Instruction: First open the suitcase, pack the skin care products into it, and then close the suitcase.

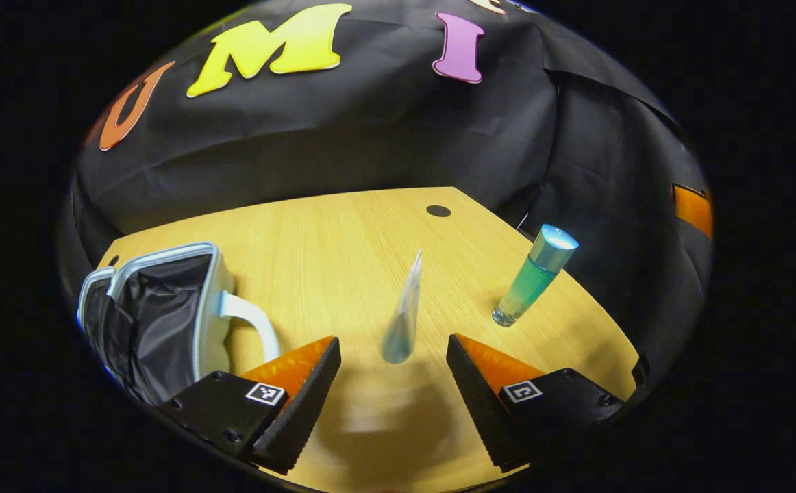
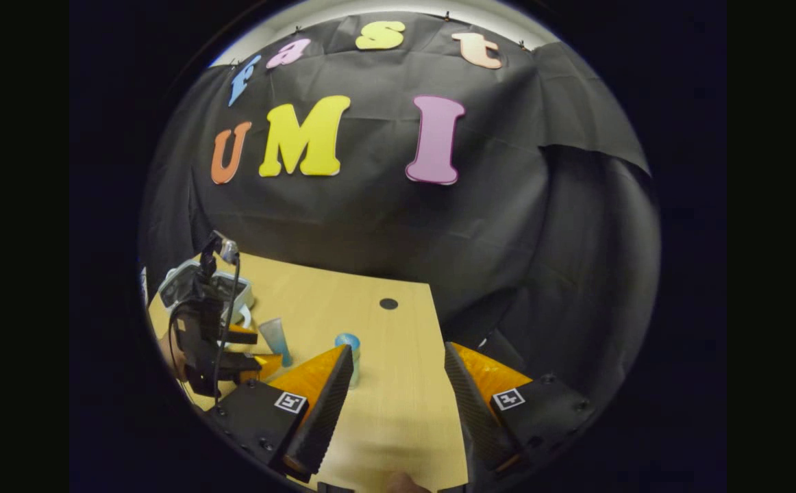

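Counting from the left gripper view gives one suitcase, two skin care products and one table. The small white hard-shell suitcase (image 1: 165, 308) lies open at nine o'clock on the pale wood-grain table (image 1: 343, 233), showing a creased black fabric lining and a curved white handle on the side toward the gripper. The translucent blue-green squeeze tube (image 1: 403, 318) stands on its cap at the centre, its flat crimped end pointing up, tapering like a wedge. The clear cylindrical bottle of green liquid with a silvery-blue cap (image 1: 533, 277) stands at three o'clock, near the table's right edge and well apart from the suitcase. The left gripper (image 1: 393, 373) has its ridged jaws spread wide, the tube standing just beyond the gap, untouched. One round dark hole in the tabletop sits at twelve o'clock.

The right gripper (image 2: 398, 383) also has its jaws spread, holding nothing, over bare table. From the right gripper view the left gripper appears at nine o'clock, close to the tube, with the suitcase behind it and the bottle's cap nearer centre.
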A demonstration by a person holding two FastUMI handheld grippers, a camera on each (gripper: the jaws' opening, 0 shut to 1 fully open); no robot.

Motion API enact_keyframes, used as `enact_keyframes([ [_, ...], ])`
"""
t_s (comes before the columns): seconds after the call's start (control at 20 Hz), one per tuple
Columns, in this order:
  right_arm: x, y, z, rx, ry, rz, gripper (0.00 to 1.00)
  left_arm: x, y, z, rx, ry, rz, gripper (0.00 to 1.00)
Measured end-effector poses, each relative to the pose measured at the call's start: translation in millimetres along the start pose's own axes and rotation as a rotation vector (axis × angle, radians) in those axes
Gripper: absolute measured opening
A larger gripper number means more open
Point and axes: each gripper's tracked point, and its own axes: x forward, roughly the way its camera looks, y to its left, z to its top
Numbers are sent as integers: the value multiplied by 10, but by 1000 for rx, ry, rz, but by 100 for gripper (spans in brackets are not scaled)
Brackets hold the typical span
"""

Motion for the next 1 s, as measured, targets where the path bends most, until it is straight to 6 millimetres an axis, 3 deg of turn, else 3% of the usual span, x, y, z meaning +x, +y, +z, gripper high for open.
enact_keyframes([
  [0.1,41,-28,-109,-10,29,-8,80,174,11,-28,9,10,11,97],
  [0.25,95,-21,-225,-16,57,-11,80,383,14,-77,-3,20,15,80],
  [0.4,161,24,-360,-26,82,-4,80,505,55,-123,-21,19,22,74],
  [0.5,228,162,-484,-25,105,36,80,519,2,-99,-57,4,-6,59],
  [0.55,260,209,-535,-28,113,49,80,517,-15,-100,-62,6,-17,43],
  [0.7,427,351,-605,-26,129,76,80,398,-38,-69,-62,2,-28,41],
  [0.75,505,405,-618,-17,135,85,80,319,-55,-7,-60,-7,-34,48],
  [0.8,588,480,-635,-4,137,99,80,224,-69,39,-56,-11,-41,40],
  [0.85,692,531,-653,0,141,99,80,107,-69,97,-49,-21,-44,47],
  [0.9,786,561,-694,-1,141,95,79,-15,-49,149,-40,-29,-40,39],
  [1.0,1004,665,-786,1,154,94,80,-281,30,207,-24,-31,-30,39],
])
